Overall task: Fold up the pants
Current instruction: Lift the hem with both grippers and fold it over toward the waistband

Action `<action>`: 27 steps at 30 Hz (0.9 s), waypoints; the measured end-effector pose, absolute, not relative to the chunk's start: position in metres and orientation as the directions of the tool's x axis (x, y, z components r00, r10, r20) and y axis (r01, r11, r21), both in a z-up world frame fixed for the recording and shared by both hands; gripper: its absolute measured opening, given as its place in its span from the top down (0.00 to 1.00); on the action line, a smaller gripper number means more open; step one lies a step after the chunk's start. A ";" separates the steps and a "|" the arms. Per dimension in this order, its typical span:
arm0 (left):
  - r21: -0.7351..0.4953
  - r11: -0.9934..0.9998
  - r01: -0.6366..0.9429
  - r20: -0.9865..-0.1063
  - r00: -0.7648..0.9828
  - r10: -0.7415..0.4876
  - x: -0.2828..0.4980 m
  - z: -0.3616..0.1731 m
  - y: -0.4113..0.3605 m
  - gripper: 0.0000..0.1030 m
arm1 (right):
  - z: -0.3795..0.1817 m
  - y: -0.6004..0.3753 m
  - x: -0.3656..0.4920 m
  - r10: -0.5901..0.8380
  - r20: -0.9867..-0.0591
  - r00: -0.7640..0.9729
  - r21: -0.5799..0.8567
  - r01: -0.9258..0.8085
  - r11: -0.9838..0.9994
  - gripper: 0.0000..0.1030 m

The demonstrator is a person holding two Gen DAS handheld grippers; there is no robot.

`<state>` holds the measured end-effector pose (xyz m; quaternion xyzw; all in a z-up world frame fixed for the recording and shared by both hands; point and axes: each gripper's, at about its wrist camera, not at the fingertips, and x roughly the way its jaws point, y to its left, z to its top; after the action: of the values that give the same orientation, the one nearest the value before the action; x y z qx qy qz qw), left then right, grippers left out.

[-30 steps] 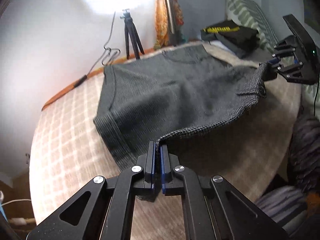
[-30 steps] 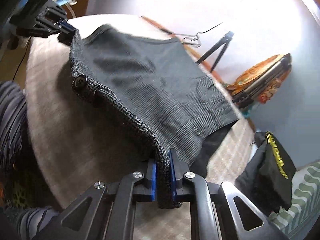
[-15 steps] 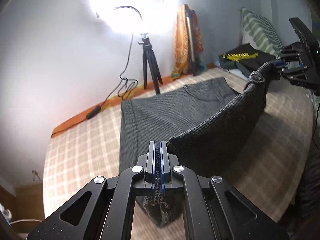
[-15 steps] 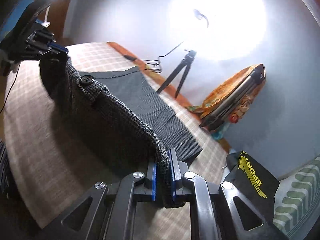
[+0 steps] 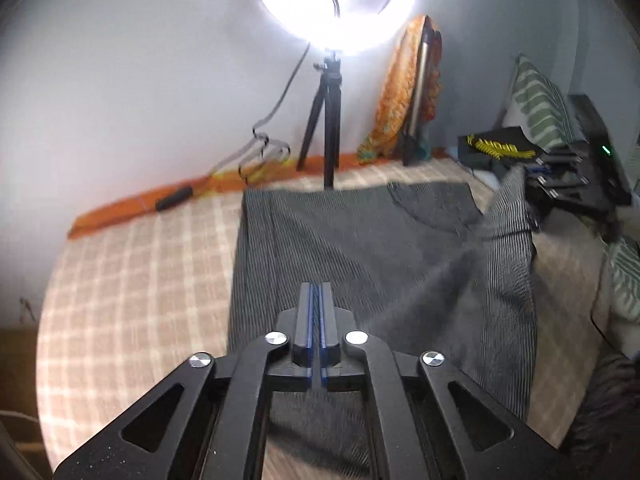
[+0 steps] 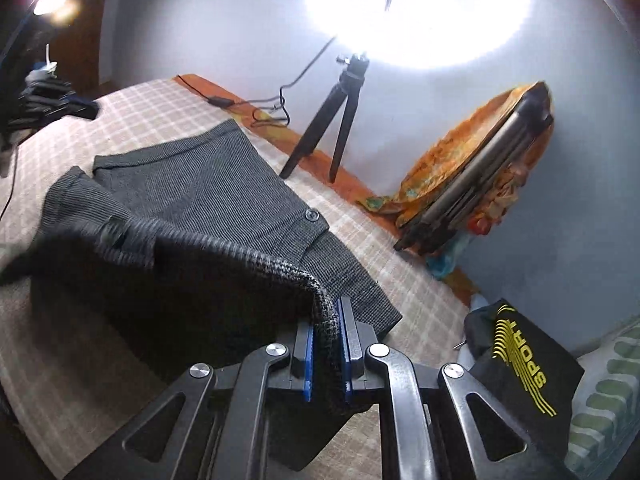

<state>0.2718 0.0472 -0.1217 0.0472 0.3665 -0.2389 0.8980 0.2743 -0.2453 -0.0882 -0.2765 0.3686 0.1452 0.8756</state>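
My right gripper (image 6: 326, 344) pinches the waistband of the pants (image 6: 192, 200), lifted over the half lying on the bed (image 6: 140, 100). My left gripper (image 5: 316, 320) looks closed, apparently empty. I'd lay edges flush.

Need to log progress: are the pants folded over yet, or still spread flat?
Mid-fold. The pants lie partly flat on the bed, while the right gripper holds one edge lifted over them.

Dark grey, finely ribbed pants (image 6: 208, 200) are lying on the beige-and-white checked bedcover (image 5: 132, 280). Beside the pants, a black bag (image 6: 524, 364) is showing yellow lettering, and orange patterned cloth (image 6: 452, 160) is leaning nearby.
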 end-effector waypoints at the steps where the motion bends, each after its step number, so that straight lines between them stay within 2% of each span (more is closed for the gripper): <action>1: -0.100 0.876 0.471 -0.687 0.605 -0.404 0.264 -0.125 0.049 0.89 | -0.091 -0.246 0.277 0.049 -0.729 0.682 -0.374 -0.457 0.807 0.92; 5: -0.105 0.838 0.536 -0.693 0.564 -0.448 0.214 -0.137 0.044 0.84 | -0.101 -0.245 0.287 0.033 -0.735 0.677 -0.376 -0.448 0.811 0.92; 12: -0.050 0.719 0.693 -0.739 0.459 -0.493 0.141 -0.160 0.002 0.50 | -0.109 -0.246 0.295 0.012 -0.745 0.667 -0.375 -0.435 0.819 0.92; 16: 0.046 0.679 0.733 -0.771 0.458 -0.442 0.122 -0.173 -0.030 0.46 | -0.111 -0.244 0.298 -0.005 -0.748 0.664 -0.389 -0.433 0.813 0.92; 18: 0.050 0.655 0.754 -0.777 0.441 -0.449 0.117 -0.178 -0.043 0.46 | -0.111 -0.243 0.298 -0.010 -0.749 0.663 -0.393 -0.431 0.812 0.92; 21: 0.095 0.625 0.775 -0.783 0.446 -0.434 0.113 -0.187 -0.057 0.37 | -0.112 -0.241 0.300 -0.017 -0.749 0.662 -0.401 -0.433 0.808 0.92; 25: 0.241 0.624 0.744 -0.790 0.524 -0.319 0.118 -0.204 -0.073 0.36 | -0.112 -0.241 0.302 -0.012 -0.752 0.659 -0.392 -0.433 0.812 0.92; 27: 0.242 0.647 0.723 -0.776 0.545 -0.319 0.121 -0.204 -0.072 0.34 | -0.113 -0.242 0.302 -0.009 -0.754 0.657 -0.389 -0.434 0.813 0.92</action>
<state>0.1211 -0.0717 -0.2039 0.2804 0.3605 -0.3126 0.8329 0.3023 -0.2420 -0.1127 -0.2804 0.3955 0.1226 0.8660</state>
